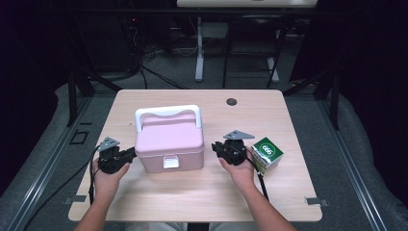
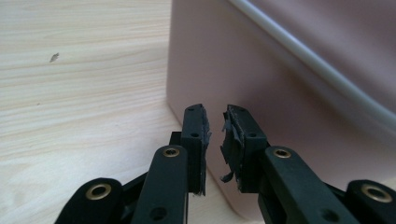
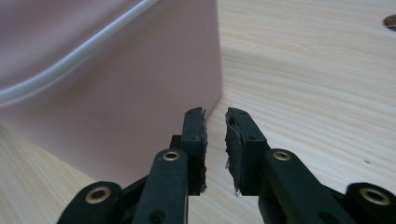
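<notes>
A pink lidded case point(image 1: 168, 139) with a white handle point(image 1: 167, 111) and a white front latch point(image 1: 171, 162) stands mid-table. My left gripper point(image 1: 131, 153) sits at the case's left side, jaws pointing at it. In the left gripper view the jaws point(image 2: 215, 114) are nearly together with nothing between them, just short of the pink wall point(image 2: 280, 93). My right gripper point(image 1: 215, 147) rests close to the case's right side. In the right gripper view it point(image 3: 215, 115) is likewise shut and empty, aimed at the bottom corner of the case point(image 3: 116, 102).
A small green and white carton point(image 1: 266, 153) lies just right of the right hand. The wooden table point(image 1: 192, 192) has a dark cable hole point(image 1: 232, 101) near its far edge. Cables trail from both grippers toward the near edge.
</notes>
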A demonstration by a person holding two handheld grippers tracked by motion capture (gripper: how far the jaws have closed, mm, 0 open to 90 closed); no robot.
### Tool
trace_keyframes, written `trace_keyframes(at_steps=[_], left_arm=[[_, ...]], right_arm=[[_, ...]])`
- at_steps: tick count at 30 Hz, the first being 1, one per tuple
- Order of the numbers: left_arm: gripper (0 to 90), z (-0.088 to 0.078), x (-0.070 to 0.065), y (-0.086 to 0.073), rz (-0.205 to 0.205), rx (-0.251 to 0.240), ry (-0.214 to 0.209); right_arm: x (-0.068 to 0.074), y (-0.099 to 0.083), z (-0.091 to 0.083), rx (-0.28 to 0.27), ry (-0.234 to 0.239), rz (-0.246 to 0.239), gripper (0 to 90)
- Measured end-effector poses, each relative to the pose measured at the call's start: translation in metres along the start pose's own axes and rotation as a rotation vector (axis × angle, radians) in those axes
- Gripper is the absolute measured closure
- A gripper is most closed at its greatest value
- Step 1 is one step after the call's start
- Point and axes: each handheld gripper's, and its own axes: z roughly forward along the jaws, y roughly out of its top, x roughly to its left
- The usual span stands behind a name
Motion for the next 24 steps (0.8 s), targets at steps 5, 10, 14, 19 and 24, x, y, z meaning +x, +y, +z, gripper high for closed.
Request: trace_keyframes(at_steps=[5, 10, 14, 19, 24], left_arm=[[82.6, 0.003, -0.001, 0.0, -0.031, -0.018, 0.008], [84.7, 0.004, -0.002, 0.0, -0.031, -0.02, 0.003], [89.9, 0.004, -0.005, 0.0, -0.013, -0.021, 0.01], [90.0, 0.003, -0.007, 0.0, -0.019, -0.011, 0.014], [90.0, 0.004, -0.01, 0.0, -0.015, -0.012, 0.01]], right_arm=[[0.011, -0.003, 0.014, 0.003, 0.018, 0.01, 77.5], [0.018, -0.002, 0.017, -0.01, 0.015, 0.004, 78.4], [0.022, -0.003, 0.016, -0.015, 0.017, -0.009, 87.4], [0.027, -0.003, 0.015, -0.012, 0.0, -0.015, 90.0], [0.027, -0.005, 0.012, -0.007, -0.002, -0.011, 90.0]])
